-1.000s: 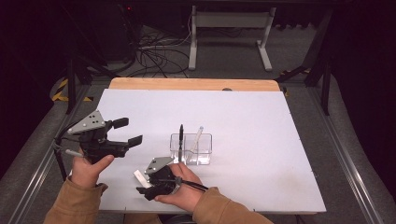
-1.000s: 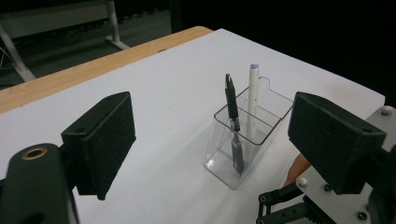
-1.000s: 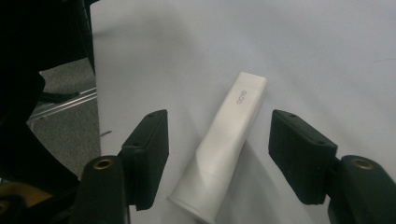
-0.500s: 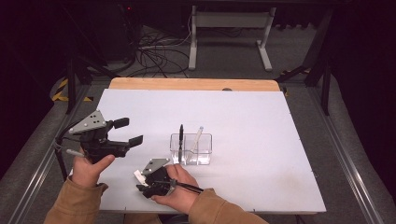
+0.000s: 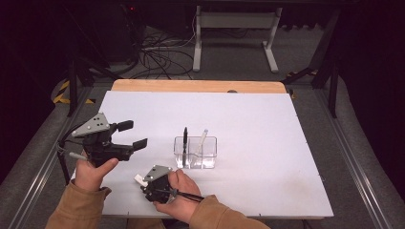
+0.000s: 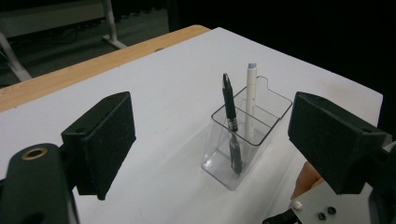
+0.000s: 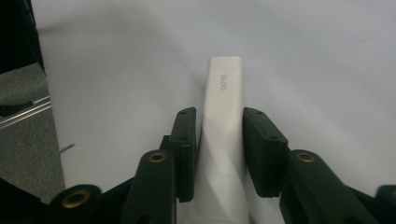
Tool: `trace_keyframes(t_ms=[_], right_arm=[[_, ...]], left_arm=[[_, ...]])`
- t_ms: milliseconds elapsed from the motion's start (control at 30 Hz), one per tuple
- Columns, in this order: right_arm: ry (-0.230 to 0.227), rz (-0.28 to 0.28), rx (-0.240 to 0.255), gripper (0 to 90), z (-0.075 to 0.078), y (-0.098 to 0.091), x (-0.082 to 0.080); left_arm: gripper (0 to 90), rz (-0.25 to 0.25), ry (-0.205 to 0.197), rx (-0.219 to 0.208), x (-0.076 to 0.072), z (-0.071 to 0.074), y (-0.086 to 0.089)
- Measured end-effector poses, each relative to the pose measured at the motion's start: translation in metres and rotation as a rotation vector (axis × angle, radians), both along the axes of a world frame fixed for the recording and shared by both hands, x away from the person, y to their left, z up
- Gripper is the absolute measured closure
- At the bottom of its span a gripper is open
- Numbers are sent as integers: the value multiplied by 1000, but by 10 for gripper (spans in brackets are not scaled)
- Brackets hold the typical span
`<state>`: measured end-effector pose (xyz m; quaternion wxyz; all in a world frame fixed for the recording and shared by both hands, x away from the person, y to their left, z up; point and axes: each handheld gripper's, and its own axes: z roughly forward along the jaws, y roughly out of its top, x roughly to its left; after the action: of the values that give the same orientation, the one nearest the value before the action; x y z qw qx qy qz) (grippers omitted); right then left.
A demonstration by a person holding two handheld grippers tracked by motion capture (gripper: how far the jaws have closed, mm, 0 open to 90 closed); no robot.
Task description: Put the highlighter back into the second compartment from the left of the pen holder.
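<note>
tabletop (image 5: pixel 286 143): white sheet, wooden strip along far edge | on it: clear two-part holder (image 5: pixel 195 152) near the middle | black pen (image 5: pixel 185 143) and white pen (image 5: pixel 201 141) upright inside holder

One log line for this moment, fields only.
left gripper: open, raised over table | right gripper: shut on white bar | clear holder: black pen, white pen upright

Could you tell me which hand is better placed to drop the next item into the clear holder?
Right, probably: the right gripper is shut on a white marker, while the left gripper hangs open beside the clear holder.
</note>
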<state>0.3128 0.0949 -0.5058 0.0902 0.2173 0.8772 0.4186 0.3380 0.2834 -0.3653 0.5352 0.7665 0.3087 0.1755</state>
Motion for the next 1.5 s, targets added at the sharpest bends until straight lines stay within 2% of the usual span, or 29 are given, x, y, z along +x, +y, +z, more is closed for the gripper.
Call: trace_keyframes(t_ms=[167,333,400,567,700,1000,1500], right_arm=[[10,-2,3,686,0,0,1],[72,15,18,690,3,-3,8],[82,24,10,691,5,-5,9],[59,43,47,691,20,-16,9],[46,33,79,691,36,-30,11],[34,12,102,691,53,-50,17],[-9,6,131,690,84,-81,16]], left_arm=[[157,0,1,2,0,0,0],[157,-2,-4,4,0,0,1],[158,-2,6,-6,-1,0,0],[158,3,-9,0,-1,1,2],[158,4,-6,-3,-1,1,2],[158,6,2,-11,-1,1,2],[160,17,-5,-14,-1,2,4]])
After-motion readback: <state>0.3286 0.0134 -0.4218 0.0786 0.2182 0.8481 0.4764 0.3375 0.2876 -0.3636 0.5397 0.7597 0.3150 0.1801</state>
